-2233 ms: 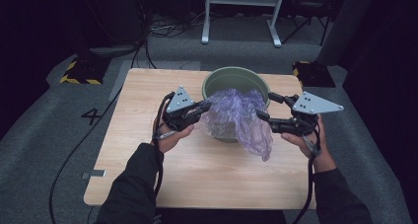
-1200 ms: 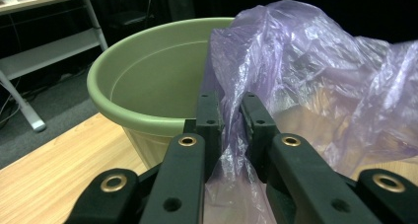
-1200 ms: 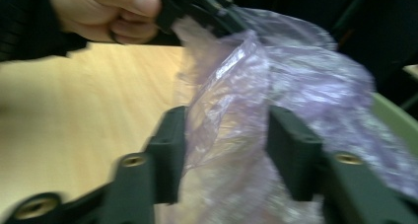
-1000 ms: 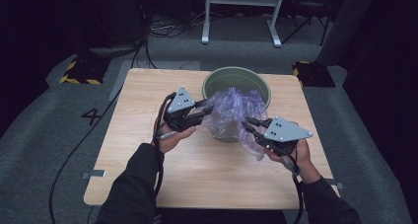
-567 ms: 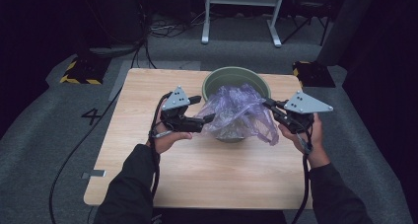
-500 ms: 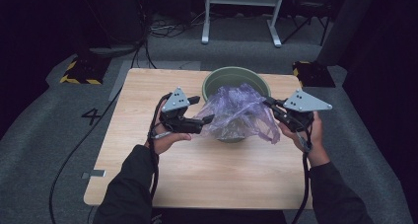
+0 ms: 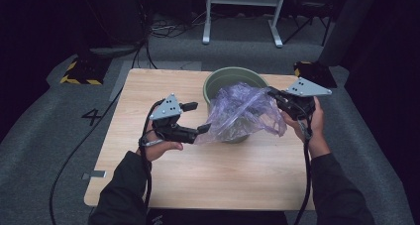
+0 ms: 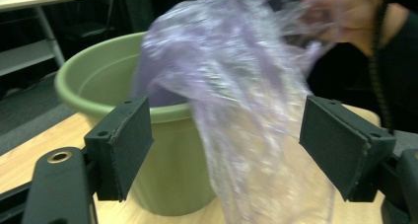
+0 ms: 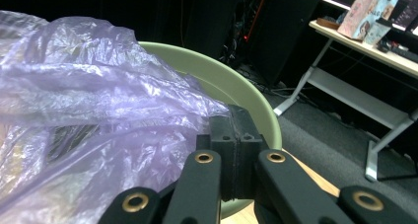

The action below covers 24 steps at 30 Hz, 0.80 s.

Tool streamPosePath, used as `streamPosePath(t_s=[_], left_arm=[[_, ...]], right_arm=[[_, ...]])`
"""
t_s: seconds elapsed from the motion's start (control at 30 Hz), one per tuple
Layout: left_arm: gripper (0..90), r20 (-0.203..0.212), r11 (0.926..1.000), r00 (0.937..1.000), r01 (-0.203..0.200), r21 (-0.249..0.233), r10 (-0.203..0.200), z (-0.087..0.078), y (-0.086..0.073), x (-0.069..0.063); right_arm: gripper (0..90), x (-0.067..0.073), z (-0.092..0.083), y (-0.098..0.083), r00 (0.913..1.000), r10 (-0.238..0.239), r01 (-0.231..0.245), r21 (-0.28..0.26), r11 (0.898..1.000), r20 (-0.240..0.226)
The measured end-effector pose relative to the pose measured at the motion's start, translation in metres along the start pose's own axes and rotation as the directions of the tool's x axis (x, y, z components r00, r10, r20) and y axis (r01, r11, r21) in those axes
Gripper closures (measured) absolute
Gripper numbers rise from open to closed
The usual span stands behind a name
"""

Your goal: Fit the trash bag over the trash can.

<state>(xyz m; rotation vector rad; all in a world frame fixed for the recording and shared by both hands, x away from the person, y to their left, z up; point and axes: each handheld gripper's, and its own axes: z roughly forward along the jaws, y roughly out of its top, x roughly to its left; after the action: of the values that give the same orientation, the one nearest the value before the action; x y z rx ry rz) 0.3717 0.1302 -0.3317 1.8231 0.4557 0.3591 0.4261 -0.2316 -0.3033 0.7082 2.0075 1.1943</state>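
1. My right gripper (image 9: 231,135) has its jaws clamped on the purple bag (image 7: 245,113), pinching its edge at 3 o'clock.
2. My left gripper (image 8: 224,145) is spread wide, bag hanging between its pads, touching neither.
3. Bag drapes over the green bucket (image 7: 220,84) rim.

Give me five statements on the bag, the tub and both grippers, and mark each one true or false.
1. The right gripper is shut on the purple plastic bag. True.
2. The left gripper is clamped on the bag. False: its jaws stand wide open, with the bag hanging between them.
3. The tub is green. True.
4. The tub stands on the floor. False: it stands on the wooden table.
5. The bag lies wholly inside the tub. False: it drapes over the near rim.
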Motion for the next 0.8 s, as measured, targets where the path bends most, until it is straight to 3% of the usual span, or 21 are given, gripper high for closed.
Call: streamPosePath(t_s=[0.23, 0.33, 0.4, 0.47, 0.5, 0.53, 0.7, 0.8], left_arm=[[15.2, 0.042, 0.9972, 0.9969, -0.068, 0.032, 0.067, 0.01, 0.005, -0.026], [16.4, -0.001, 0.9901, 0.9946, -0.104, 0.094, 0.104, 0.022, 0.006, -0.029], [26.2, -0.057, 0.9867, 0.9929, -0.096, 0.131, 0.104, 0.029, 0.005, -0.026], [36.1, -0.082, 0.9846, 0.9912, -0.091, 0.149, 0.104, 0.035, 0.004, -0.019], [46.9, -0.106, 0.9825, 0.9878, -0.096, 0.159, 0.114, 0.037, 0.004, -0.015], [52.0, -0.117, 0.9827, 0.9867, -0.093, 0.16, 0.113, 0.038, 0.004, -0.011], [72.5, -0.125, 0.9905, 0.9893, -0.059, 0.124, 0.075, 0.038, 0.005, 0.007], [79.7, -0.139, 0.9913, 0.9872, -0.062, 0.116, 0.078, 0.039, 0.008, 0.015]], right_arm=[[90.0, -0.001, 0.004, -0.001, 1.0, 0.005, -0.005, 0.016, 1.0, 0.009], [90.0, -0.002, 0.004, -0.001, 1.0, 0.009, -0.009, 0.013, 1.0, -0.001], [90.0, -0.002, 0.003, -0.001, 0.9999, 0.011, -0.011, 0.012, 1.0, -0.009], [90.0, -0.004, 0.003, -0.002, 0.9995, 0.021, -0.021, 0.009, 1.0, -0.022], [90.0, -0.005, 0.003, -0.003, 0.9992, 0.028, -0.028, 0.011, 1.0, -0.027], [90.0, -0.006, 0.004, -0.004, 0.9991, 0.033, -0.033, 0.012, 0.999, -0.028], [90.0, -0.014, 0.004, -0.009, 0.9982, 0.054, -0.053, 0.021, 0.998, -0.027], [90.0, -0.018, 0.007, -0.011, 0.9973, 0.066, -0.065, 0.028, 0.997, -0.032]])
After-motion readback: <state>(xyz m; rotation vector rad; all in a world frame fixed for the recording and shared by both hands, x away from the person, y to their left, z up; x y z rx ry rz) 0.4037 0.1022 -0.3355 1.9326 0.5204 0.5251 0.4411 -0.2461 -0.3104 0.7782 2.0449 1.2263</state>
